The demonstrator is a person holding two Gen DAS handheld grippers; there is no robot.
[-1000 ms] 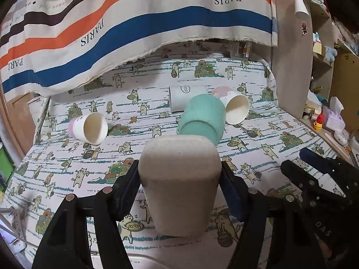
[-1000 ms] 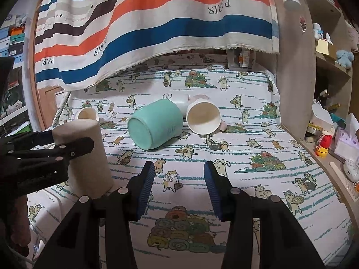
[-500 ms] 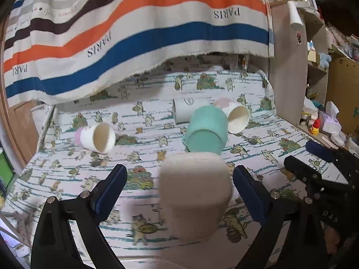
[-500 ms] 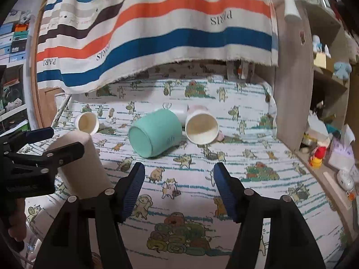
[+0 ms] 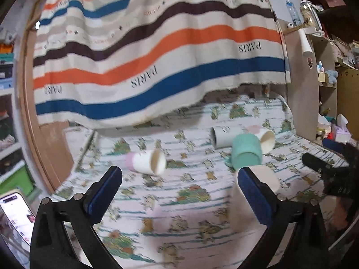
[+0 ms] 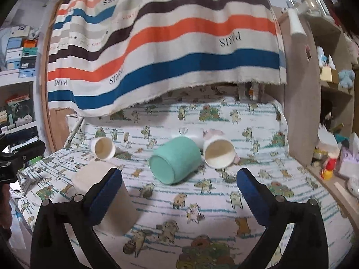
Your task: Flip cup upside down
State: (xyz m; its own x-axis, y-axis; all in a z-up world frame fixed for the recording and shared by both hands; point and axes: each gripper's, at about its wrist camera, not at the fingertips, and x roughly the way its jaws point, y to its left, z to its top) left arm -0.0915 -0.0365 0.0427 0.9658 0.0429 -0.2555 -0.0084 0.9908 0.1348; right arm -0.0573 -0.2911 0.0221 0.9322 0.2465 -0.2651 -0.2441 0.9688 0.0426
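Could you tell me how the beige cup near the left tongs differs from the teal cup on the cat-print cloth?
The beige cup stands base up, while the teal cup lies on its side. The beige cup is pale sand in colour, the teal cup mint green. The beige cup sits nearest the cameras, partly behind a tong finger; the teal cup lies farther back, against two white cups. Neither is gripped; both rest on the cloth.

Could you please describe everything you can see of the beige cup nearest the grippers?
The beige cup looks matte, plain and unmarked. It stands upside down on the cat-print cloth, closed base up, mouth hidden against the cloth. Nothing grips it; one finger of the open right gripper overlaps it in view. The mint cup lies apart behind it.
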